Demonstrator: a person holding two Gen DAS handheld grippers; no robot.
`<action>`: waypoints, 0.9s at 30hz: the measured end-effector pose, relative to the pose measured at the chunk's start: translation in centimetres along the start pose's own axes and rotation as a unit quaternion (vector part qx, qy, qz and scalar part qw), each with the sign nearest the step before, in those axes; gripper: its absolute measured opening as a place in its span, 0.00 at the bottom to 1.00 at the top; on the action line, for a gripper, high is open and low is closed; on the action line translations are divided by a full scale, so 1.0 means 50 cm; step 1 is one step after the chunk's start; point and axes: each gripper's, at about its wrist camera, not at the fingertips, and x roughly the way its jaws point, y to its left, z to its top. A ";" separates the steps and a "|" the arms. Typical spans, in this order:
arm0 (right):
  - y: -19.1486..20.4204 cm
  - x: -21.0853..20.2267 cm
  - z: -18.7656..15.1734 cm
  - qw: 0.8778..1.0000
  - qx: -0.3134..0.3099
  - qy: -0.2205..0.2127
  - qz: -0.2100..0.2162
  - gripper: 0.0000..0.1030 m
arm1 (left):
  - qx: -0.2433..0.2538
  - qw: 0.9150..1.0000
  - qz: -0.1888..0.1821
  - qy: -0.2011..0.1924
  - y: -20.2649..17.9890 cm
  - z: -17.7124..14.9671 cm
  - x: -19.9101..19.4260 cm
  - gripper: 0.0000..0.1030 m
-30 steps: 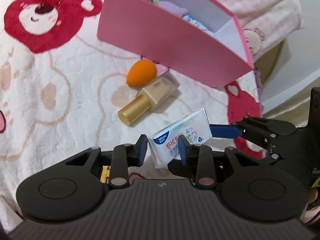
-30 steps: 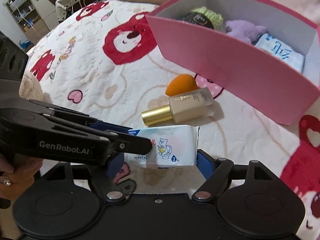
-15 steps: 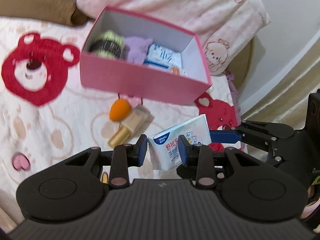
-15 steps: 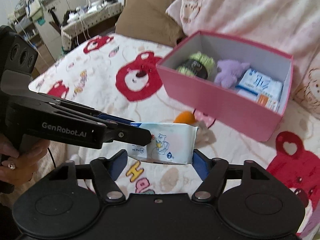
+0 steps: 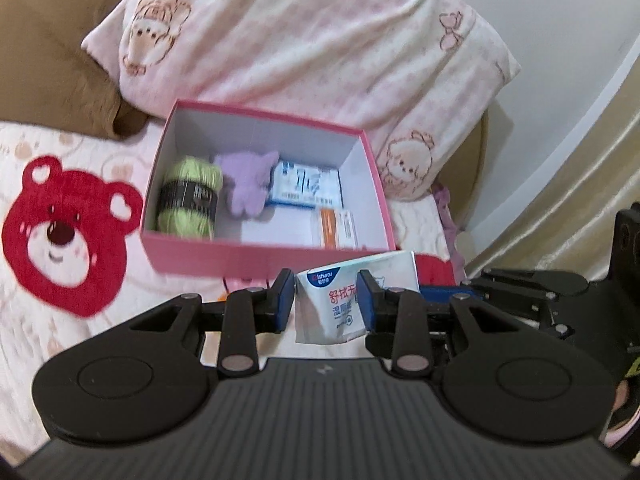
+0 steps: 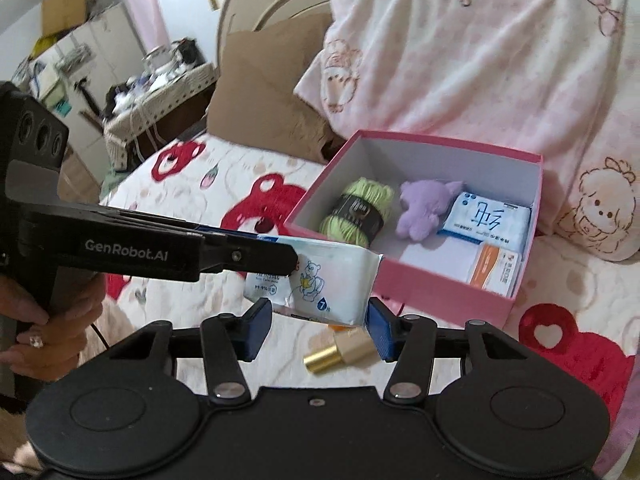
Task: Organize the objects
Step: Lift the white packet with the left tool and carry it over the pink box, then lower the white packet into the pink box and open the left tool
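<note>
Both grippers share one wet-wipe pack (image 6: 320, 280), lifted above the bedspread at about 7 o'clock from the pink box (image 6: 440, 280). Left gripper (image 5: 325, 300) is clenched on the pack's near end. Right gripper (image 6: 318, 330) is closing, its blue pads flanking the pack's lower edge without clearly pressing on it.

Judged risks, largest first: the box's near wall stands between pack and opening, so a low carry could catch the wall and shove the box across the soft bedspread (image 5: 80, 320). The pack is limp film, so a one-ended pinch may let it sag or twist loose. If the closing right jaws strike the pack off-centre, they could tug it from the left grip.

Right wrist view alone shows the person's hand (image 6: 52, 320) on the left gripper's handle, the gold-capped foundation bottle (image 6: 340, 354) below the pack, and a cluttered table at 10 o'clock. Left wrist view alone shows a bare strip of floor inside the box, between the green yarn ball (image 5: 190, 196) and the orange-striped packet (image 5: 336, 228).
</note>
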 end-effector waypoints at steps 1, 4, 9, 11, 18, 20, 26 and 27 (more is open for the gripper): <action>-0.008 0.006 0.012 1.000 0.012 0.003 0.001 0.56 | 0.002 1.000 0.001 0.002 0.001 0.015 0.008 0.32; -0.029 0.027 0.042 0.999 0.032 0.000 -0.006 0.56 | -0.002 1.000 0.005 0.006 0.011 0.059 0.040 0.32; -0.082 0.082 0.083 0.997 0.075 0.012 -0.006 0.56 | -0.013 1.000 0.009 0.019 0.039 0.119 0.119 0.32; -0.102 0.109 0.096 0.996 0.089 0.022 -0.015 0.56 | -0.009 0.999 0.015 0.029 0.045 0.136 0.158 0.32; -0.183 0.234 0.116 0.987 0.131 0.073 -0.058 0.56 | -0.042 0.996 0.024 0.075 0.093 0.151 0.308 0.32; -0.198 0.260 0.109 0.985 0.133 0.084 -0.069 0.56 | -0.053 0.995 0.022 0.086 0.107 0.144 0.338 0.32; -0.226 0.308 0.082 0.982 0.134 0.104 -0.079 0.56 | -0.069 0.991 0.022 0.111 0.135 0.115 0.393 0.33; -0.229 0.316 0.080 0.982 0.134 0.109 -0.082 0.56 | -0.070 0.991 0.022 0.115 0.139 0.112 0.401 0.33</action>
